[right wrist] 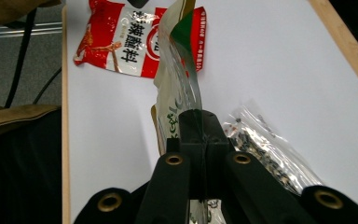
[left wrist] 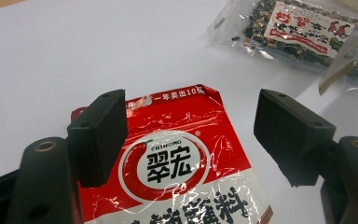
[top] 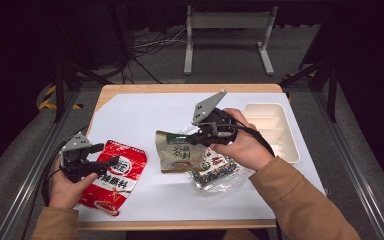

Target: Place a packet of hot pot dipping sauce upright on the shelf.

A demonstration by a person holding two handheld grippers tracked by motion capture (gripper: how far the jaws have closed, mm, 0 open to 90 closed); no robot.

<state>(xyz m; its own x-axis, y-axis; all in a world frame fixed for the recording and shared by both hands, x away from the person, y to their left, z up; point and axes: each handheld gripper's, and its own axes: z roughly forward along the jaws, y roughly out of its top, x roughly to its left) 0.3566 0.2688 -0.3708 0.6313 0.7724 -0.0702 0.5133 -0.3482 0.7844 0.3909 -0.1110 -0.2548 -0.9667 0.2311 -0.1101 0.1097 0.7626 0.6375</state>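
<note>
In the high view the right gripper (top: 196, 136), held in the person's right hand (top: 242, 145) at the centre of the frame, has its jaws pressed together on the edge of a tan and green packet (top: 179, 152), which hangs tilted just above the white table sheet (top: 145, 112) at mid-frame. Dark Chinese characters run down the packet's face, too small to read. In the right gripper view the same packet (right wrist: 179, 70) rises from between the closed black jaws at the lower middle, bending up toward the top of the frame, with a green corner at its tip. Just beside it, to the lower right, lies a clear bag of dark dried pieces (top: 215, 170) with a red-and-white label whose writing is not legible. The left gripper (top: 100, 156), at the lower left of the high view, hovers with jaws wide apart and nothing between them, over the upper end of a red sachet (top: 114, 175) lying flat on the sheet. The left gripper view shows the red sachet (left wrist: 182, 163) at bottom centre, printed "CUIHONG" above large black characters 翠宏 in a white oval, with a white strip of small characters and "10" along its top edge. A white compartment tray (top: 275, 130) stands at the right of the sheet.
</note>
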